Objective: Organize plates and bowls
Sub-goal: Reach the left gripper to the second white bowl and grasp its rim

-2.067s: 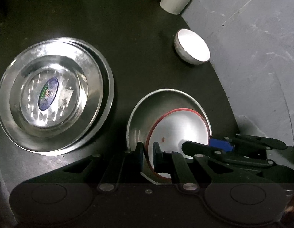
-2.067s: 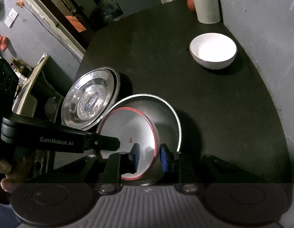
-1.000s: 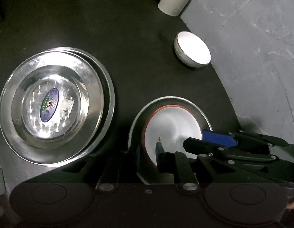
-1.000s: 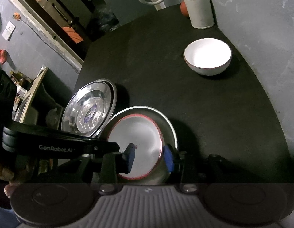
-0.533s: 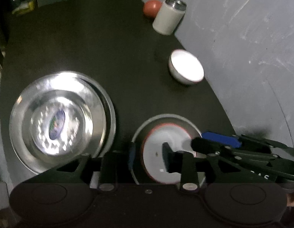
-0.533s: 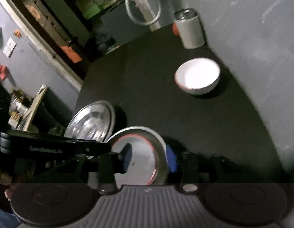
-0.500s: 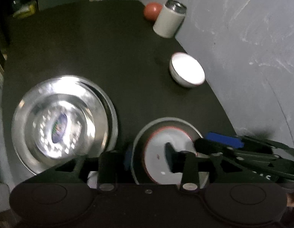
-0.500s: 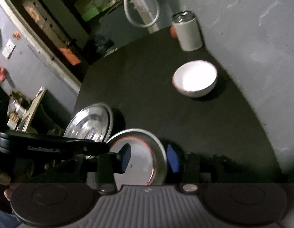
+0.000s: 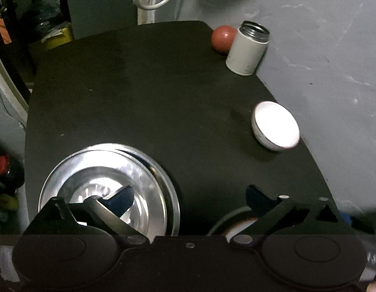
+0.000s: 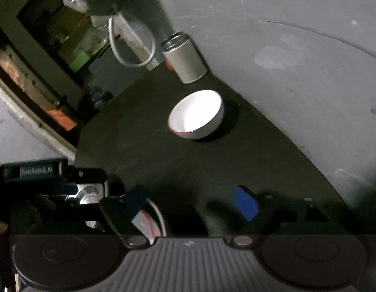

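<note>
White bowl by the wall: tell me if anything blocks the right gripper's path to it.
Nothing visible does. The right gripper is open, and only bare black table lies between it and the white bowl. The canister stands beyond the bowl, against the wall.

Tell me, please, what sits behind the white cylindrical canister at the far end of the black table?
A reddish-brown ball sits behind the white cylindrical canister, touching or nearly touching it. The canister hides the ball's right side, and anything further behind cannot be seen.
</note>
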Demonstrator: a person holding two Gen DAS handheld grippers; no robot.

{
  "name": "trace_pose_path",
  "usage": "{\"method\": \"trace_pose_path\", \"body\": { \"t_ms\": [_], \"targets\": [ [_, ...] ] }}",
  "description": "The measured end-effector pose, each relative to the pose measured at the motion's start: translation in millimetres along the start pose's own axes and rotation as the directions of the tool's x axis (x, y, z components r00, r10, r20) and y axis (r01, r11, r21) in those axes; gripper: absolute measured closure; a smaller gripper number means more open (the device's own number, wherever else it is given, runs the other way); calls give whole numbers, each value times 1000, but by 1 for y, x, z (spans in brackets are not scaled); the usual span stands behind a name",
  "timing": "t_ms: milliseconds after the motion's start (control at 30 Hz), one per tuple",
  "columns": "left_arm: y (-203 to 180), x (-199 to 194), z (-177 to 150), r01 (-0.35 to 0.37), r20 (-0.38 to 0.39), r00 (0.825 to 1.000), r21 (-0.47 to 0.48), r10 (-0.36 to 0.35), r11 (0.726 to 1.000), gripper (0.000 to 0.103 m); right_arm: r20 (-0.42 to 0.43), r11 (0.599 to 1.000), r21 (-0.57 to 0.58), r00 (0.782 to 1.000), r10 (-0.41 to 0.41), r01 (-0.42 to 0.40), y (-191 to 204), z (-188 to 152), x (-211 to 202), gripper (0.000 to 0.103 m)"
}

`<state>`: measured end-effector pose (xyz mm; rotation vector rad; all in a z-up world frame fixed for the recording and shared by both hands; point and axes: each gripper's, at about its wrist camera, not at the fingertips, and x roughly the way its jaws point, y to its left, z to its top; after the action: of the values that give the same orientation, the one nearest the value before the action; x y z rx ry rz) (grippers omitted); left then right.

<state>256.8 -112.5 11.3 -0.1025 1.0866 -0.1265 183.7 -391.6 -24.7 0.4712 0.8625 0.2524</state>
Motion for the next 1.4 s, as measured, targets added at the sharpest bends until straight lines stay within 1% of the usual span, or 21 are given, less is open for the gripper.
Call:
{"method": "trace_pose_path", "body": {
  "t_ms": [67, 133, 233, 367, 500, 567, 733, 833, 933, 1033, 1067, 1167, 1300, 1400],
  "targets": [
    [-2, 8, 9, -7, 7, 1000, 1, 7, 1000, 1, 15, 1000, 13, 1000, -12, 12, -3, 0, 4, 8],
    [-6, 17, 20, -29, 25, 999, 12, 28, 1000, 1, 17, 999, 31, 1000, -22, 22, -7, 2, 11, 6],
    [-19, 28, 39, -37, 90, 995, 71, 31, 997, 1, 19, 998, 53, 1000, -25, 24, -11, 6, 20, 4],
    [-33, 40, 61, 7, 161, 987, 150, -32, 989, 1, 63, 997, 58, 997, -48, 45, -9, 16, 33, 1],
    [-40, 59, 81, 48, 170, 982, 173, -78, 984, 1, 87, 993, 74, 991, -101, 95, -6, 29, 49, 1],
    [-43, 67, 89, 48, 172, 982, 176, -78, 983, 1, 98, 989, 94, 988, -123, 114, -6, 36, 58, 1],
    [-51, 87, 106, 54, 138, 987, 226, -87, 973, 1, 129, 982, 117, 979, -161, 146, -4, 48, 74, 1],
    [-56, 95, 109, 90, 110, 986, 268, -123, 959, 1, 135, 979, 110, 973, -186, 171, -2, 51, 82, 2],
    [-60, 98, 105, 103, 77, 988, 311, -133, 945, 1, 128, 976, 97, 970, -206, 195, -1, 53, 87, 6],
    [-64, 103, 101, 128, 45, 987, 335, -151, 933, 1, 116, 978, 91, 974, -196, 186, -2, 54, 89, 12],
    [-65, 106, 101, 135, 36, 987, 337, -156, 932, 1, 112, 978, 89, 974, -196, 187, -3, 55, 90, 14],
    [-67, 111, 100, 160, 12, 985, 336, -174, 928, 4, 103, 978, 83, 975, -199, 191, -3, 56, 94, 16],
    [-66, 117, 101, 197, -15, 979, 295, -201, 935, 12, 102, 977, 84, 974, -203, 195, -5, 58, 96, 17],
    [-66, 119, 100, 213, -30, 976, 283, -214, 935, 19, 106, 979, 87, 975, -194, 185, -6, 60, 98, 21]
  ]
}}
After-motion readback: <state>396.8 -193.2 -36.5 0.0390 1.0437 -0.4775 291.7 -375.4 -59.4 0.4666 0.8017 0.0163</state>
